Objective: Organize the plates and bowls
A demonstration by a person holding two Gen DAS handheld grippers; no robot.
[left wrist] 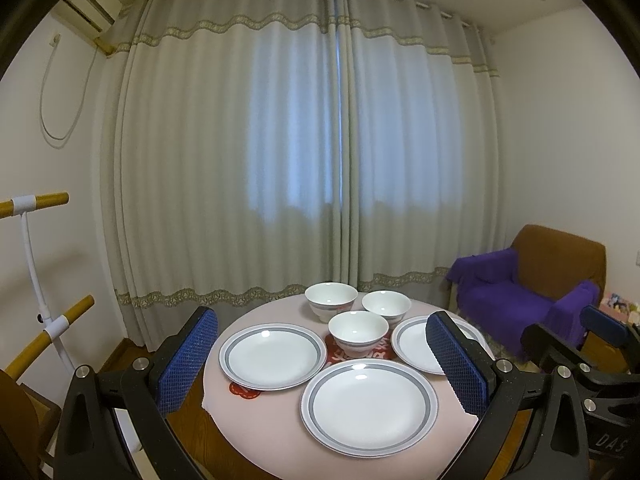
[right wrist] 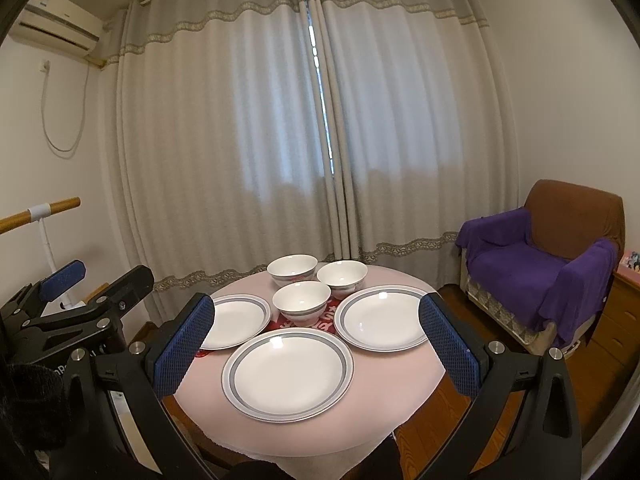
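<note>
Room: we face closed grey curtains (right wrist: 280, 120), with an air conditioner (right wrist: 60, 20) high on the wall and an armchair (right wrist: 560, 248) draped in purple cloth at the right.
Surface: a round surface (right wrist: 400, 392) under a pale pink cloth carries all the dishes; red patterned mats (right wrist: 320, 318) show beneath some of them.
Plates: we count three white plates with grey rim bands, lying flat and apart: the near plate (right wrist: 288, 374), the left plate (right wrist: 236, 320) and the right plate (right wrist: 380, 318).
Bowls: three white bowls stand upright in a close cluster behind the plates: the front bowl (right wrist: 302, 302), the back left bowl (right wrist: 292, 270) and the back right bowl (right wrist: 342, 278).
Left tongs: our left tongs (left wrist: 322, 364) hang over the near edge of the surface, spread wide and empty.
Right tongs: our right tongs (right wrist: 318, 350) hover likewise, spread apart, gripping nothing.
</note>
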